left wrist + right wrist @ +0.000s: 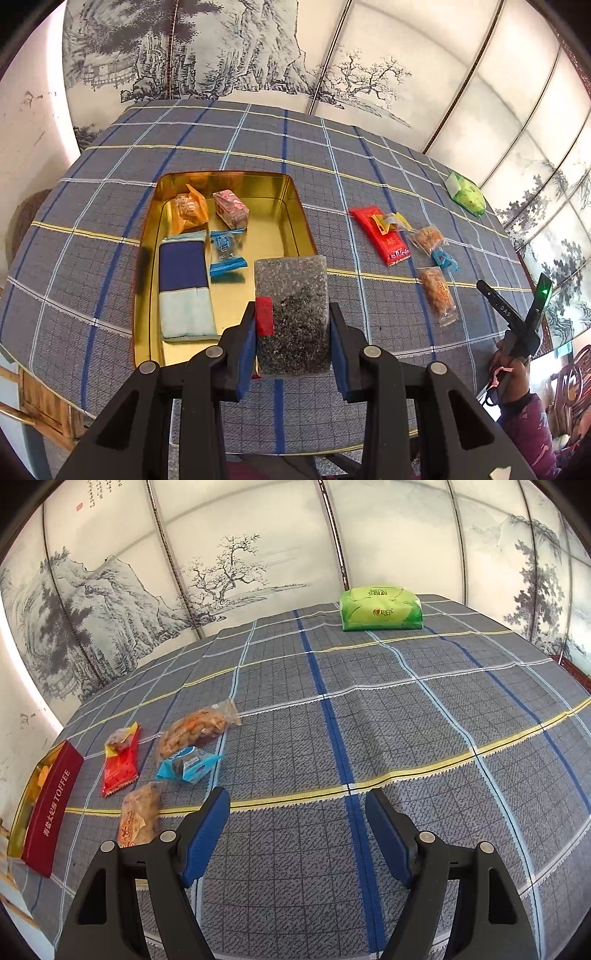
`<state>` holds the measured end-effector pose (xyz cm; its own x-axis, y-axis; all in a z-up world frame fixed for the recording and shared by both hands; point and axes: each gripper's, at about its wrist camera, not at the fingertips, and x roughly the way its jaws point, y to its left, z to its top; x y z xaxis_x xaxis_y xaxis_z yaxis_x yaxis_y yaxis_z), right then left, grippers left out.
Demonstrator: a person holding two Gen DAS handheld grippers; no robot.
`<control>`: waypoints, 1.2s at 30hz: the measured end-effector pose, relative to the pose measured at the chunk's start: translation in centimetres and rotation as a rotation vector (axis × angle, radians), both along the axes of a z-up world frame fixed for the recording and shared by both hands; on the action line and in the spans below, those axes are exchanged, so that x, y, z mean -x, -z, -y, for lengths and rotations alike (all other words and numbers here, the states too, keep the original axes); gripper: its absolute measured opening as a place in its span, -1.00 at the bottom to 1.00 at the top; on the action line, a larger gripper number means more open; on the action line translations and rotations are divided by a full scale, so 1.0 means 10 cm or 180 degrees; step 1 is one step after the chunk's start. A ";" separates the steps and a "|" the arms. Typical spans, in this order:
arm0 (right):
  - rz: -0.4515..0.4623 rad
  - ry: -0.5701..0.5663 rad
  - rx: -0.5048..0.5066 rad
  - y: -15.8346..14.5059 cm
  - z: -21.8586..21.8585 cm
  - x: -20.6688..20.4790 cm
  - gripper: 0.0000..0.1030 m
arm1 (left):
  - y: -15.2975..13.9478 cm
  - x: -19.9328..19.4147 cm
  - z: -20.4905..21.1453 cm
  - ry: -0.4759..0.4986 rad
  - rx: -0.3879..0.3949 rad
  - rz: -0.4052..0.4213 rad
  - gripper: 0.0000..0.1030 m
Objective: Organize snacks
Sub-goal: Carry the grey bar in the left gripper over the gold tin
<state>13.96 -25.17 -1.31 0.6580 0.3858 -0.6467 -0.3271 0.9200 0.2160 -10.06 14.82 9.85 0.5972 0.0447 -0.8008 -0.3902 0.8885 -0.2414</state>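
Observation:
My left gripper (292,314) is shut on a clear packet of dark sesame snack (291,295) with a small red label, held just above the near right corner of the gold tin (291,206). Inside the tin lie an orange-wrapped sweet (188,210), a pink packet (231,208), a blue-and-white bar (184,288) and a blue candy (225,251). My right gripper (297,805) is open over bare cloth with nothing between its fingers. To its left lie a red packet (120,764), two peanut snack packets (195,731) (140,812) and a blue candy (188,764).
A checked blue-grey cloth (406,738) covers the round table. A green tissue pack (380,609) sits at the far edge. The tin's red side (53,805) reads TOFFEE at the left of the right wrist view. Painted screens stand behind the table. A person's hand (513,369) holds the other gripper.

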 end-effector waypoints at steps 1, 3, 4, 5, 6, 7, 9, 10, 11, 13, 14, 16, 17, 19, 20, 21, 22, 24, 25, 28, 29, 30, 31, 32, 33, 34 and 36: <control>0.0003 0.0006 0.0002 0.00 0.00 0.00 0.48 | 0.02 0.01 -0.03 -0.0013 0.0014 -0.0003 -0.39; 0.0000 0.0008 0.0005 0.00 0.00 0.00 0.48 | 0.06 0.01 -0.06 -0.0023 0.0034 -0.0001 -0.39; -0.0009 0.0010 0.0006 0.00 0.01 -0.01 0.48 | 0.07 0.01 -0.07 -0.0027 0.0039 0.0003 -0.39; -0.0013 0.0008 0.0006 0.00 0.01 -0.01 0.48 | 0.08 0.01 -0.08 -0.0032 0.0042 0.0006 -0.39; -0.0008 0.0000 0.0004 0.00 0.01 -0.01 0.48 | 0.09 0.01 -0.09 -0.0034 0.0044 0.0010 -0.39; -0.0008 -0.0015 0.0003 0.00 0.01 -0.02 0.48 | 0.10 0.00 -0.09 -0.0030 0.0044 0.0013 -0.39; 0.0032 -0.0033 0.0016 -0.01 0.00 0.00 0.48 | 0.11 -0.01 -0.10 -0.0030 0.0041 0.0006 -0.39; 0.0077 -0.0060 0.0023 -0.02 -0.01 0.03 0.48 | 0.12 -0.02 -0.10 -0.0023 0.0037 -0.0004 -0.39; 0.0118 -0.0090 0.0038 -0.03 -0.03 0.05 0.48 | 0.13 -0.02 -0.10 -0.0016 0.0035 -0.0005 -0.39; 0.0177 -0.0152 0.0080 -0.06 -0.07 0.11 0.48 | 0.13 -0.04 -0.09 0.0001 0.0016 -0.0006 -0.39; 0.0171 -0.0196 0.0070 -0.06 -0.09 0.13 0.48 | 0.13 -0.04 -0.08 0.0007 0.0001 -0.0011 -0.39; 0.0145 -0.0302 -0.0004 -0.07 -0.14 0.20 0.48 | 0.13 -0.05 -0.08 0.0005 -0.0021 0.0003 -0.39; 0.0155 -0.0333 -0.0022 -0.09 -0.17 0.24 0.48 | 0.13 -0.05 -0.08 0.0003 -0.0025 0.0002 -0.39; 0.0153 -0.0433 -0.0068 -0.12 -0.25 0.30 0.48 | 0.14 -0.06 -0.09 -0.0008 -0.0036 -0.0016 -0.39; 0.0148 -0.0467 -0.0087 -0.14 -0.29 0.33 0.48 | 0.14 -0.06 -0.09 -0.0014 -0.0041 -0.0022 -0.39; 0.0148 -0.0497 -0.0105 -0.16 -0.32 0.35 0.48 | 0.15 -0.07 -0.10 -0.0022 -0.0047 -0.0030 -0.39; 0.0149 -0.0548 -0.0128 -0.18 -0.38 0.37 0.48 | 0.15 -0.07 -0.10 -0.0027 -0.0050 -0.0033 -0.39; 0.0124 -0.0654 -0.0122 -0.20 -0.47 0.41 0.48 | 0.16 -0.07 -0.11 -0.0037 -0.0058 -0.0042 -0.39; 0.0129 -0.0687 -0.0107 -0.21 -0.51 0.44 0.48 | 0.16 -0.07 -0.12 -0.0051 -0.0067 -0.0048 -0.39; 0.0133 -0.0793 -0.0089 -0.22 -0.62 0.49 0.49 | 0.17 -0.06 -0.13 -0.0063 -0.0104 -0.0045 -0.39; 0.0116 -0.0825 -0.0058 -0.21 -0.66 0.50 0.49 | 0.18 -0.06 -0.14 -0.0072 -0.0123 -0.0046 -0.39; 0.0116 -0.0838 -0.0037 -0.20 -0.69 0.51 0.49 | 0.18 -0.06 -0.14 -0.0078 -0.0138 -0.0045 -0.39; 0.0118 -0.0855 -0.0028 -0.20 -0.72 0.51 0.49 | 0.18 -0.05 -0.15 -0.0082 -0.0150 -0.0046 -0.39; 0.0115 -0.0868 -0.0027 -0.20 -0.74 0.52 0.49 | 0.18 -0.05 -0.16 -0.0087 -0.0154 -0.0046 -0.39; 0.0110 -0.0873 -0.0021 -0.20 -0.75 0.51 0.49 | 0.19 -0.05 -0.16 -0.0091 -0.0159 -0.0045 -0.39; 0.0105 -0.0872 -0.0015 -0.20 -0.76 0.51 0.49 | 0.19 -0.05 -0.17 -0.0098 -0.0170 -0.0045 -0.39; 0.0096 -0.0879 -0.0018 -0.20 -0.77 0.51 0.50 | 0.19 -0.04 -0.19 -0.0114 -0.0203 -0.0044 -0.39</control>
<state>8.91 -17.49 0.65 0.5463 0.5568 -0.6258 -0.5717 0.7939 0.2073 -9.64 16.68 7.93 0.5833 0.1170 -0.8038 -0.4250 0.8873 -0.1792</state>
